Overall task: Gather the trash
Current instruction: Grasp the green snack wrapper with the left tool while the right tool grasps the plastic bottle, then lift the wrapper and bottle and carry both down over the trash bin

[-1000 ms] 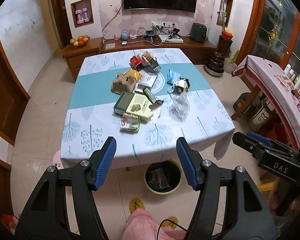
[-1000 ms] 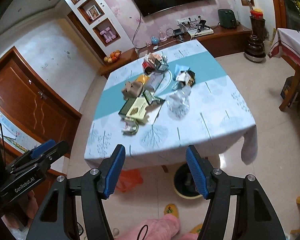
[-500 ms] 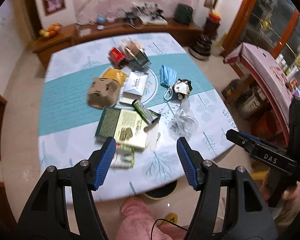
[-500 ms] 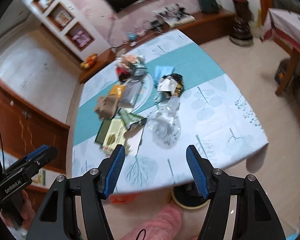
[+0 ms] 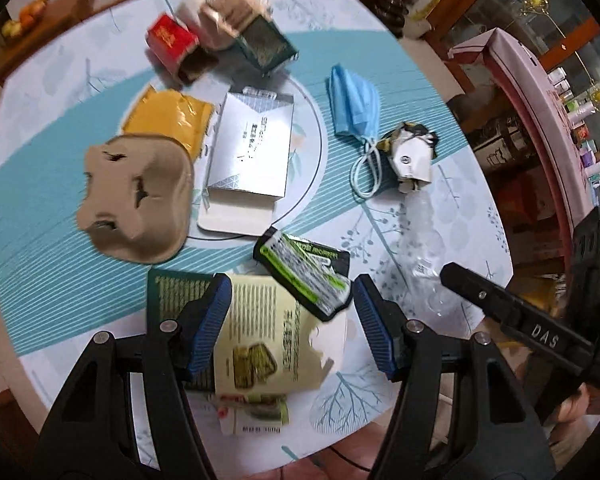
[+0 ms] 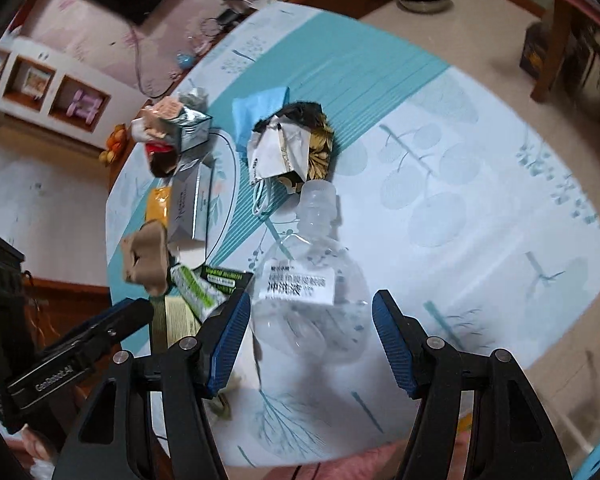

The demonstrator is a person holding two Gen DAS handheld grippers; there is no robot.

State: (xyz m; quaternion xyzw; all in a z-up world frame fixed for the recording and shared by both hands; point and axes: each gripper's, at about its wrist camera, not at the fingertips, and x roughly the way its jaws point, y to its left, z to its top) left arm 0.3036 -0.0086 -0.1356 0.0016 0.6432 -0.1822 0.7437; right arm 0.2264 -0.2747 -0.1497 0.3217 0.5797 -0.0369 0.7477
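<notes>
Left gripper (image 5: 290, 322) jaws apart, nothing gripped — hanging over the yellow-green box (image 5: 256, 336) and the green-black packet (image 5: 306, 270). Right gripper (image 6: 312, 338) also spread, empty, framing the clear plastic bottle (image 6: 312, 292) lying on the tablecloth (image 6: 480, 200). A second ago both were back off the table with the bin in view; now the trash — egg carton (image 5: 138, 198), blue mask (image 5: 354, 102) — fills the view.

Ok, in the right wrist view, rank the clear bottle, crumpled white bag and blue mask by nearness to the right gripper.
1. Clear bottle: lying between the open right gripper fingers.
2. Crumpled white bag: just past the bottle's cap.
3. Blue mask: farther back, slightly left.
</notes>
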